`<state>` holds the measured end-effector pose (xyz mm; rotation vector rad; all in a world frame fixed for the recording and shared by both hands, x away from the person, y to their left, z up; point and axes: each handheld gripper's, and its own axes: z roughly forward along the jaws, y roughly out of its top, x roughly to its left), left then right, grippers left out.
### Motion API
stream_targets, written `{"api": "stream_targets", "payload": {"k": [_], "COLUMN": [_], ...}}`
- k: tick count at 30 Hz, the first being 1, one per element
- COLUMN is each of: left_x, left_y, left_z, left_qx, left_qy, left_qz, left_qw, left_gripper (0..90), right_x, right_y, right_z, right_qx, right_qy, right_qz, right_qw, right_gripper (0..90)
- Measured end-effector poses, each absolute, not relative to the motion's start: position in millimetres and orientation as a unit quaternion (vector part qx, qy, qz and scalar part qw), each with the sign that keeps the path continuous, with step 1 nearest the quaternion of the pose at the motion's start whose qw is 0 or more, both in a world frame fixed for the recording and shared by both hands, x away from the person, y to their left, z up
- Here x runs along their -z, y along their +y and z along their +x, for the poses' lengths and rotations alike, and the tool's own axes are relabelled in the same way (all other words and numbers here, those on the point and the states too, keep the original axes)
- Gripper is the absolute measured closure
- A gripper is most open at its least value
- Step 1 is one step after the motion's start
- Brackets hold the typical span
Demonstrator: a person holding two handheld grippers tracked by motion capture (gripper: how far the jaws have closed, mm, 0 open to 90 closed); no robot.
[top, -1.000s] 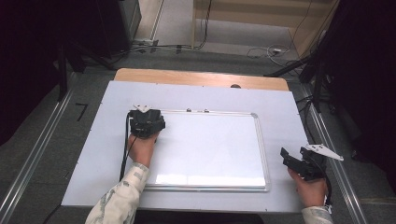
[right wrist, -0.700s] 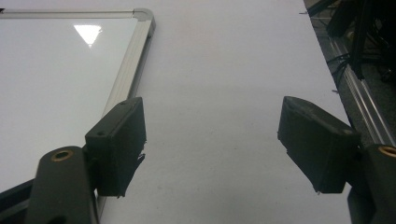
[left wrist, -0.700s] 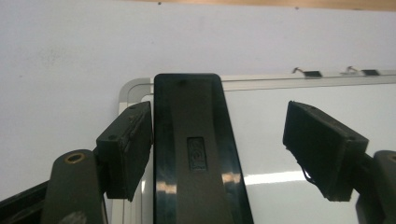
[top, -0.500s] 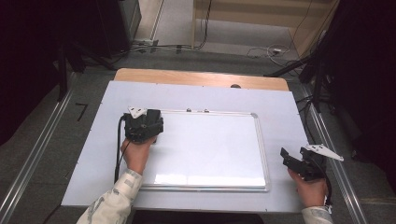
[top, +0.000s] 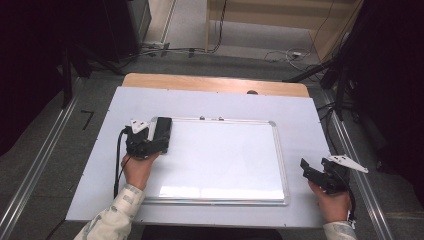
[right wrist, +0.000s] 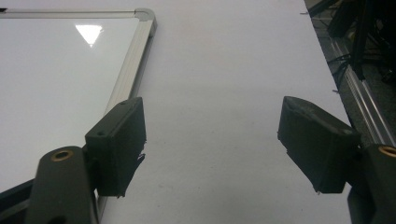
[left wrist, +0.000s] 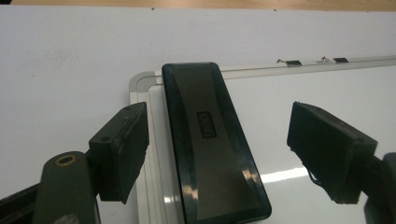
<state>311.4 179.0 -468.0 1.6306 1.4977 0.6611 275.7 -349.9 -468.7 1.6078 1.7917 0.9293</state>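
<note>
Table: we see a white surface with a wooden strip along its far edge.
Left gripper: we find it at the left of the high view, held in the person's left hand, over the near-left corner region of the whiteboard's far-left end.
Left gripper fingers: we read them as spread. The jaws have just been opening; the eraser lies between them, and neither pad touches it.
Eraser: black, oblong, with a grey label panel. We see it lying flat on the whiteboard's far-left corner, its far end reaching the frame, its long side running just beside the left frame edge.
Whiteboard: white, silver-framed, lying flat at the table's middle. Its writing surface appears blank.
Right gripper: we find it at the right of the high view, held in the right hand, over bare table just beside the whiteboard's right edge.
Right gripper fingers: spread wide, with nothing between them.
</note>
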Motion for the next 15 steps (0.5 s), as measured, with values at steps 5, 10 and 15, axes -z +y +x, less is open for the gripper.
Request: {"api": "stream_targets", "payload": {"k": [5, 10, 15], "left_x": [467.8, 468.1, 467.2], "left_y": [178.6, 179.3, 181.4], "left_z": [306.9, 303.0, 298.3], "left_qx": [-0.262, -0.264, -0.272], "left_qy": [0.588, 0.587, 0.581], "left_qz": [0.649, 0.649, 0.649], "left_qw": [0.405, 0.405, 0.408], "left_gripper": [21.4, 21.2, 21.2], "right_x": [468.5, 468.7, 469.3], "right_y": [-350.7, -351.3, -351.7], "right_z": [275.3, 275.4, 275.7], "right_qx": [-0.346, -0.346, -0.345], "right_qy": [0.666, 0.666, 0.667], "right_qz": [0.599, 0.6, 0.601], "right_qw": [0.278, 0.277, 0.276], "right_gripper": [22.3, 22.3, 22.3]}}
